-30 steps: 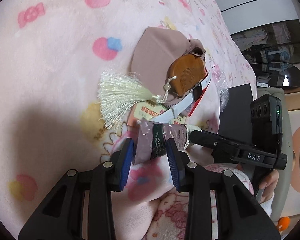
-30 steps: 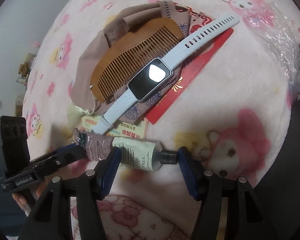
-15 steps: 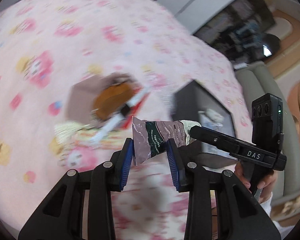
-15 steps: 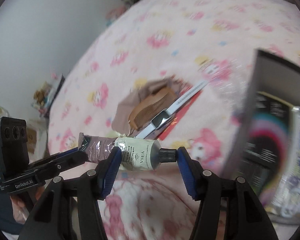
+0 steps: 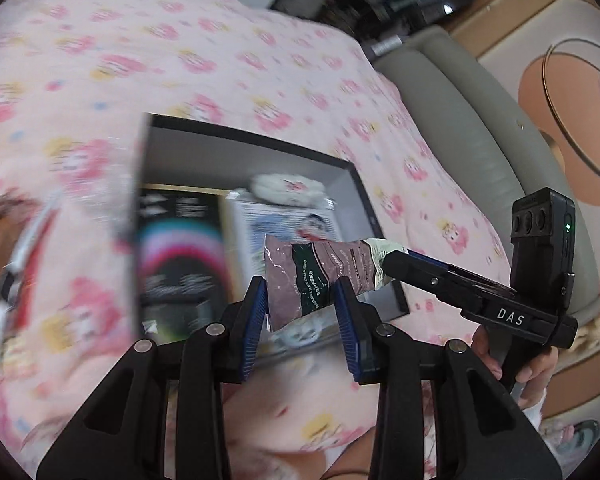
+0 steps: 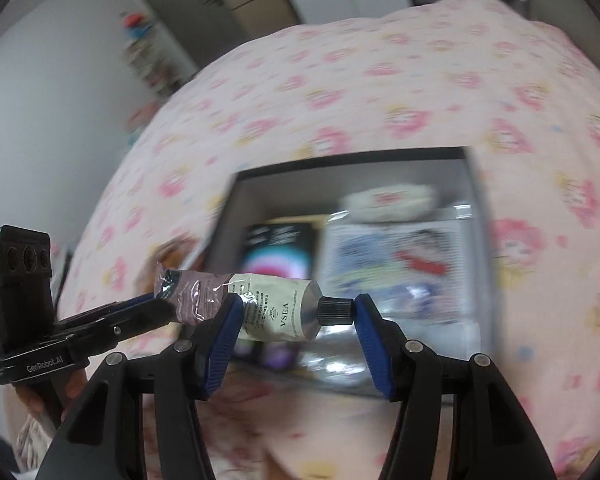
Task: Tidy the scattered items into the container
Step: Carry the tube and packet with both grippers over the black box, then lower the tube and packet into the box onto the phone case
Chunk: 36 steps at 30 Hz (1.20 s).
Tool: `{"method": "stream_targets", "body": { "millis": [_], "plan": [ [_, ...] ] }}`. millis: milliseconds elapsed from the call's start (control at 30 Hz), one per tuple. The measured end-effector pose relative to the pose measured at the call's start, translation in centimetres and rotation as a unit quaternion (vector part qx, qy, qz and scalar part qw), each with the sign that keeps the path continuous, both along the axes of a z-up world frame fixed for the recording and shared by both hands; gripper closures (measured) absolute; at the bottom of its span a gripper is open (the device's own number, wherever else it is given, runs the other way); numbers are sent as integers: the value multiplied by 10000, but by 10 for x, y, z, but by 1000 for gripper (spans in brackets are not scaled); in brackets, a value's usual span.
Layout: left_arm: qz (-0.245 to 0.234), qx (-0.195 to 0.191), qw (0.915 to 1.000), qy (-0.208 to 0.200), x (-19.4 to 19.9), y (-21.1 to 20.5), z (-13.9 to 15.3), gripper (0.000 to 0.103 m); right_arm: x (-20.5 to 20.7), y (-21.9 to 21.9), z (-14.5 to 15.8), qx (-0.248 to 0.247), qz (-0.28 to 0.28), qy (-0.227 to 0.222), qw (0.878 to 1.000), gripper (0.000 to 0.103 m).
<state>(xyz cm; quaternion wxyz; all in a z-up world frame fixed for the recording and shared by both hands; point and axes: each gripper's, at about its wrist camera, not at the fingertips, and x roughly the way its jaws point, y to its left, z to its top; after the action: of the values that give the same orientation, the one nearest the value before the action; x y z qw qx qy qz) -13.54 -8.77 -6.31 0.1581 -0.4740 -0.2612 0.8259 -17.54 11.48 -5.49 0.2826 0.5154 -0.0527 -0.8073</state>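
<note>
- The left gripper [image 5: 300, 304] is clenching the crimped mauve end of the hand cream tube [image 5: 320, 276]; its two blue pads are pressing on the flat sides of the tube.
- The right gripper [image 6: 296, 316] is grasping the same tube [image 6: 268, 308] along its length: one pad is lying against the cream-coloured body, the other is meeting the black cap [image 6: 334, 310].
- So the tube is hanging in the air between both tools, held level, with the cap pointing to the right in the right wrist view.
- Just beyond the fingertips of both tools, and lower, the dark box [image 5: 356, 184] is standing open on the pink cartoon-print blanket [image 5: 220, 60].
- Inside the box, a black package with a coloured arc [image 5: 180, 256] is lying on the left, and a white printed packet [image 5: 284, 224] beside it on the right.
- A small fluffy white thing [image 5: 288, 188] is resting at the far wall of the box, behind the packet.
- Under the tube, at the near side of the box, something shiny and clear is lying, but it is too blurred to tell what it is.
- Far to the left of the left gripper, outside the box, a watch with a pale strap [image 5: 8, 280] and some red card are lying on the blanket, very blurred.
- A person's hand [image 5: 528, 368] is gripping the handle of the right tool.
</note>
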Motion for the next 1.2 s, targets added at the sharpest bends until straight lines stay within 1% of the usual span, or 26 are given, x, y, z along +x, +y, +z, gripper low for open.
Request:
{"method": "stream_targets", "body": {
  "millis": [67,100,133,200,333,433,533,633,733,800,933,1000,1033,1133,1200],
  "plan": [
    [-295,15,9995,-63,-24,14,-10,69,-16,17,-9,84,-159,-21,9998,49],
    [-393,86,9990,-185,-37,17,-18,68,-24,23,-15,152,-203,-28,9997,49],
    [-398,178,9985,-327,-45,19,-25,68,-31,27,-21,225,-215,-38,9995,50],
    [-399,210,9982,-406,-56,21,-33,67,-43,33,-31,276,-203,-77,9994,51],
    [-261,106,9988,-409,-59,19,-47,66,-53,34,-50,237,-139,-166,9995,51],
    [-235,102,9980,-577,-58,17,-63,64,-58,29,-62,342,-101,-248,9991,51],
    [-163,-69,9971,-737,-57,21,-72,60,-58,23,-71,479,-43,-288,9984,51],
    [-159,-292,9964,-781,-57,29,-76,58,-55,17,-73,685,-26,-120,9976,51],
    [-148,-401,9954,-856,-56,32,-80,58,-52,12,-75,904,-37,47,9959,51],
    [-104,-500,9945,-913,-55,31,-83,61,-48,6,-76,1090,20,170,9939,51],
    [-64,-758,9913,-1078,-54,31,-90,61,-39,-9,-83,1490,169,333,9881,51],
    [-77,-736,9912,-1094,-54,32,-93,61,-38,-14,-85,1656,179,397,9852,50],
    [-102,-661,9920,-1074,-54,32,-92,61,-37,-17,-87,1792,193,446,9826,51],
    [-96,-628,9918,-1105,-53,31,-93,61,-34,-24,-92,2165,295,629,9738,51],
    [-35,-612,9924,-1067,-51,28,-92,61,-32,-23,-91,2166,300,660,9736,51]
  ]
}}
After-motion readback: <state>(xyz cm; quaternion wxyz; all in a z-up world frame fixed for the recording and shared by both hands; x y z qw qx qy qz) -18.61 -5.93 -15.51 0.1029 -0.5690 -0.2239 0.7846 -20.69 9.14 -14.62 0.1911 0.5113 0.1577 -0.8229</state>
